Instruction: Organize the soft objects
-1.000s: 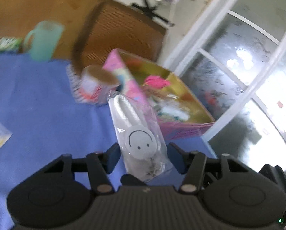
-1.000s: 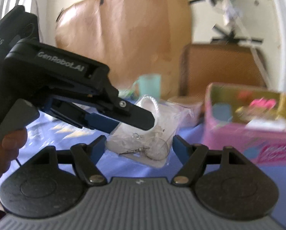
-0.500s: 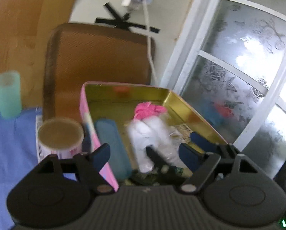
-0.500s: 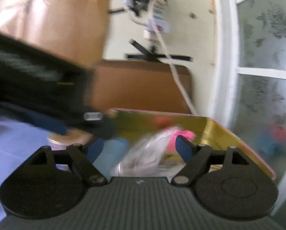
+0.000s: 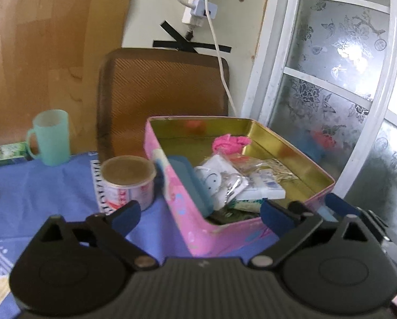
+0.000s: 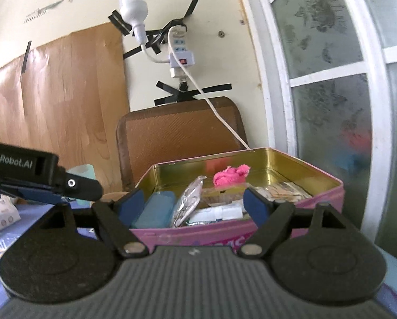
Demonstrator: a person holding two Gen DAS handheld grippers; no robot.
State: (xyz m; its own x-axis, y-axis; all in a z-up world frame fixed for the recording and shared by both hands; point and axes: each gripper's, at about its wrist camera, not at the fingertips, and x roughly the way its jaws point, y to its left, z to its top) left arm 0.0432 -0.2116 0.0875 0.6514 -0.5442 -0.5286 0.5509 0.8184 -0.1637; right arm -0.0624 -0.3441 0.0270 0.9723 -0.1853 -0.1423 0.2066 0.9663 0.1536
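A pink tin box point(image 5: 171, 196) with a gold inside stands open on the blue cloth; it also shows in the right wrist view point(image 6: 328, 196). Inside it lie the bagged white smiley toy point(image 5: 215, 183), a pink soft item point(image 5: 230, 142), a teal case point(image 5: 190, 183) and small packets. The bag stands on edge in the right wrist view point(image 6: 190, 202). My left gripper point(image 5: 198, 212) is open and empty, just in front of the box. My right gripper point(image 6: 193, 202) is open and empty at the box's near wall. The left gripper's finger point(image 6: 65, 186) shows at the left.
A small round can point(image 5: 128, 180) stands left of the box on a printed card. A mint cup point(image 5: 52, 137) stands further back left. A brown chair back point(image 5: 161, 90) is behind the box. A frosted window frame point(image 5: 272, 53) runs along the right.
The bagged smiley toy was held between both grippers over the table, was carried over the box and now lies inside it. Both grippers have let go and drawn back.
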